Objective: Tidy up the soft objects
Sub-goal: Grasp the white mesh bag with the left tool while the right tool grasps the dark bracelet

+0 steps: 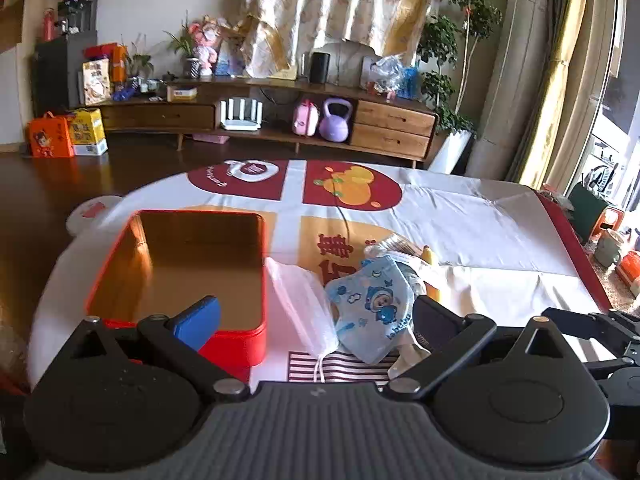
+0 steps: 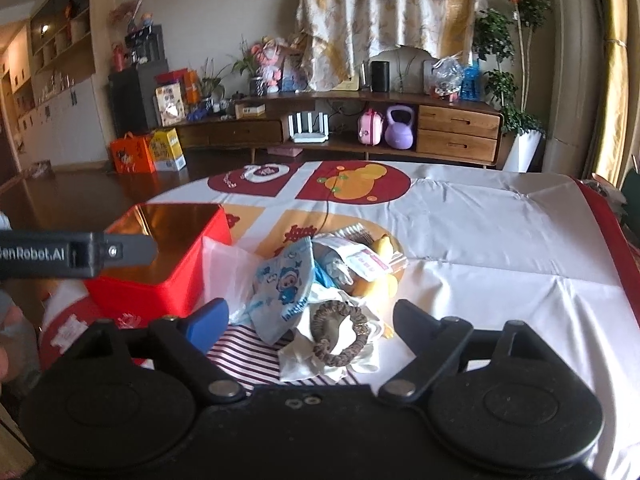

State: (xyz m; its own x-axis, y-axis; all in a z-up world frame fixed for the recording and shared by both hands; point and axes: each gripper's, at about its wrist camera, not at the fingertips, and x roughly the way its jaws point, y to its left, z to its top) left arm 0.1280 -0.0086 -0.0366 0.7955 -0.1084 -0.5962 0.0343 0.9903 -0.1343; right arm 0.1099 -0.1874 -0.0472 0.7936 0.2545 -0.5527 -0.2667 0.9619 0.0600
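1. The left gripper (image 1: 316, 316) stands wide over the near table edge, nothing pressed between its fingers; its blue pad (image 1: 198, 322) hangs over the near wall of the red box (image 1: 236, 340).
2. The right gripper (image 2: 310, 318) is also spread wide, holding nothing; a brown braided hair tie (image 2: 340, 334) lies between its fingers on a crumpled white cloth (image 2: 304, 364), touched by neither pad.
3. Just beyond, a blue cartoon-printed mask (image 2: 282, 284) leans on the pile of soft things, with a white mask (image 1: 300, 304) beside it, against the box's right wall.
4. Behind these sit a small printed packet (image 2: 366, 260) and a yellow soft toy (image 2: 382, 246), partly hidden.
5. The box stands open and empty, gold inside, left of the pile on the printed tablecloth (image 1: 500, 232).
6. Well beyond the table, a wooden sideboard (image 2: 456, 128) holds a purple kettlebell (image 2: 398, 128) and a pink case (image 2: 370, 128).
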